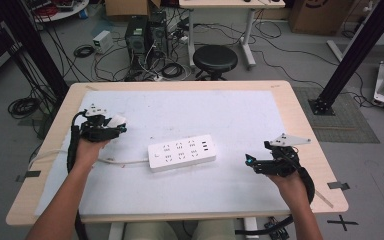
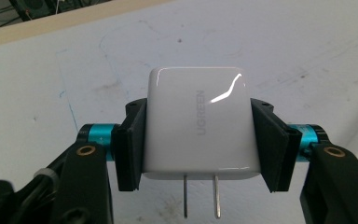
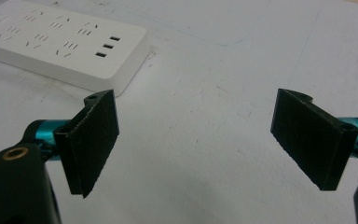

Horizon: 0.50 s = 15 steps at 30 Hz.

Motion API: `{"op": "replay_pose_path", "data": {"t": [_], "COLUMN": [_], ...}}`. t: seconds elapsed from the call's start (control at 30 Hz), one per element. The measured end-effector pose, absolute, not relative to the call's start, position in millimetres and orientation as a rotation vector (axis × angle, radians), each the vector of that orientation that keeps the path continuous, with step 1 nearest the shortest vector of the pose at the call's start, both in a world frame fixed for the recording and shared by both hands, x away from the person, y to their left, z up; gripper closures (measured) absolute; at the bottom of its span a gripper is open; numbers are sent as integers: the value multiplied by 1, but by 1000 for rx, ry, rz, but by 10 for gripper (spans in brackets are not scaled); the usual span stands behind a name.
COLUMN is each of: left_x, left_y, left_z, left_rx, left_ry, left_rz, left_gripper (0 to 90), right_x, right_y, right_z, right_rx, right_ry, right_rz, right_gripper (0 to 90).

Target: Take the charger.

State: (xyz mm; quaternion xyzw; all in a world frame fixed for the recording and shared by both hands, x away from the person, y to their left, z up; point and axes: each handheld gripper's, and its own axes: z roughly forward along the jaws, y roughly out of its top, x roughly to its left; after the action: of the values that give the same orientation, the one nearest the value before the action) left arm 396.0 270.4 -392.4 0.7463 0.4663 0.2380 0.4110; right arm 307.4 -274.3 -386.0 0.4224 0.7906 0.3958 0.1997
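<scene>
A white power strip [image 1: 181, 152] with several sockets and three USB ports lies in the middle of the white mat, its cable running off to the left. It also appears at the top left as the power strip [image 3: 65, 46]. My left gripper [image 1: 114, 124] is at the mat's left, shut on a white UGREEN charger [image 2: 198, 126] whose two metal prongs point back toward the camera. The black pads [image 2: 130, 144] press both of its sides. My right gripper [image 1: 251, 161] is to the right of the strip, open, with bare mat between its jaws [image 3: 196, 140].
The white mat [image 1: 240, 120] covers most of the wooden table [image 1: 300, 115]. Beyond the far edge stand a black stool [image 1: 215, 59], computer towers [image 1: 145, 35] and tangled cables on the floor. A black frame post [image 1: 352, 55] rises at the right.
</scene>
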Motion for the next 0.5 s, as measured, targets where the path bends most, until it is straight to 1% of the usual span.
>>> {"op": "replay_pose_path", "data": {"t": [0.37,0.5], "left_x": [363,354], "left_y": [268,265], "left_z": [-371,-366], "left_rx": [1837,1850], "left_ry": [1076,1034], "left_rz": [597,592], "left_gripper": [426,425], "right_x": [306,305], "right_y": [-269,-268], "right_z": [-380,-379], "right_rx": [1142,1137], "right_ry": [2226,2229], "right_rz": [1115,1122], "right_gripper": [154,154]}}
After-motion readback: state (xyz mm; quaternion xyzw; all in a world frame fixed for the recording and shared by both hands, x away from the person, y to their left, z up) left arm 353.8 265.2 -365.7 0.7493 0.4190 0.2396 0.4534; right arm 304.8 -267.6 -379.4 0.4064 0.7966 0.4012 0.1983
